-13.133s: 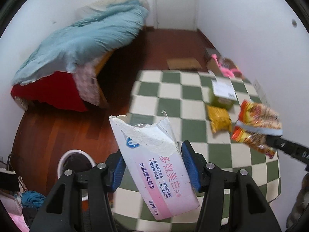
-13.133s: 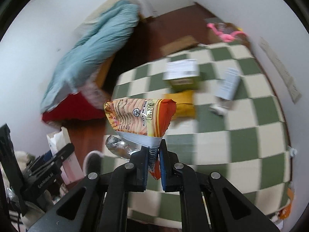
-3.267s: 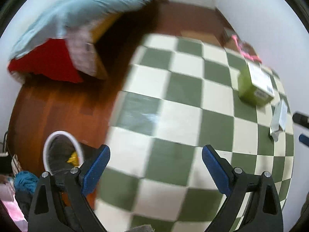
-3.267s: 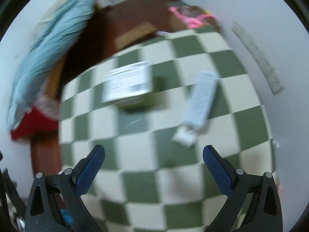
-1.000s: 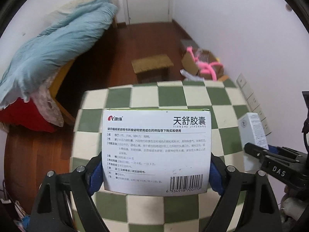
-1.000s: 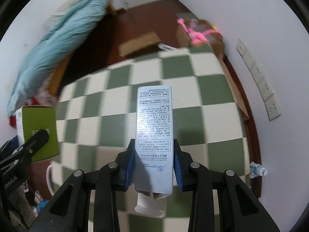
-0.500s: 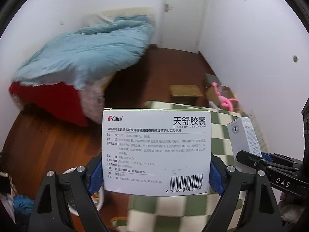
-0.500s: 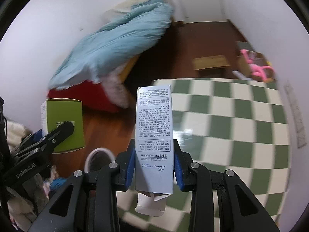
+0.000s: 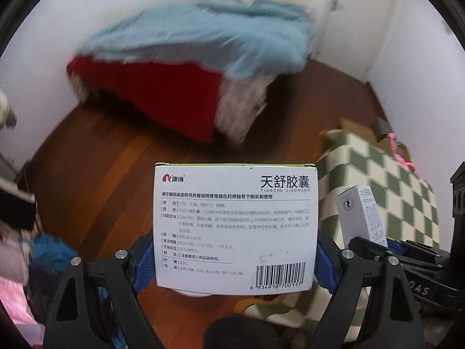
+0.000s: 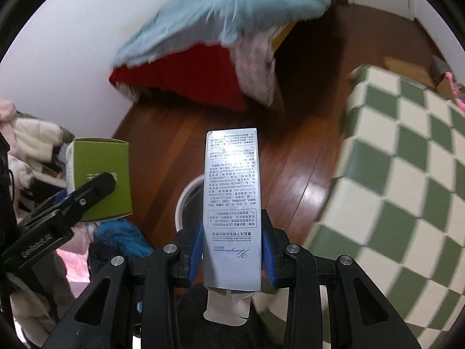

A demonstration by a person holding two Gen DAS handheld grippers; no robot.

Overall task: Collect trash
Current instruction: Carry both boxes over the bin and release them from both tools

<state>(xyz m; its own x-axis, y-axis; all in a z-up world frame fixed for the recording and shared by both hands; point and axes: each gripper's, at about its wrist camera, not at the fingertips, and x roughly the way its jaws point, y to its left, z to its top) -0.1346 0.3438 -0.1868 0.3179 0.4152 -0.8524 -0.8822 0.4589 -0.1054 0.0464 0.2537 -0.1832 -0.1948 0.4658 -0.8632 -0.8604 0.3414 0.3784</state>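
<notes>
Nearest the left wrist camera, the left claw (image 9: 235, 258) is clamped on a wide white medicine box (image 9: 235, 226), blue pads pressing its two short ends. The box's long axis runs side to side between the fingers, its printed face turned to the camera with the text upright and the barcode at the lower right. In the right wrist view, the right claw (image 10: 232, 250) is clamped on a tall silver carton (image 10: 231, 203). Its long axis points straight forward along the fingers, and an opened flap hangs from its near end.

A second ago both boxes were held over the green-checked desk (image 10: 407, 174). Now the desk has slid to the right edge of both views, and wooden floor (image 10: 174, 145) lies beneath the boxes. A white-rimmed trash bin (image 10: 189, 200) shows directly behind the silver carton, partly hidden by it. This suggests both items have been carried almost to the bin and are close to being dropped in.

Farther back, blurred, stands a bed with a pale blue duvet (image 9: 203, 40) over red bedding.
</notes>
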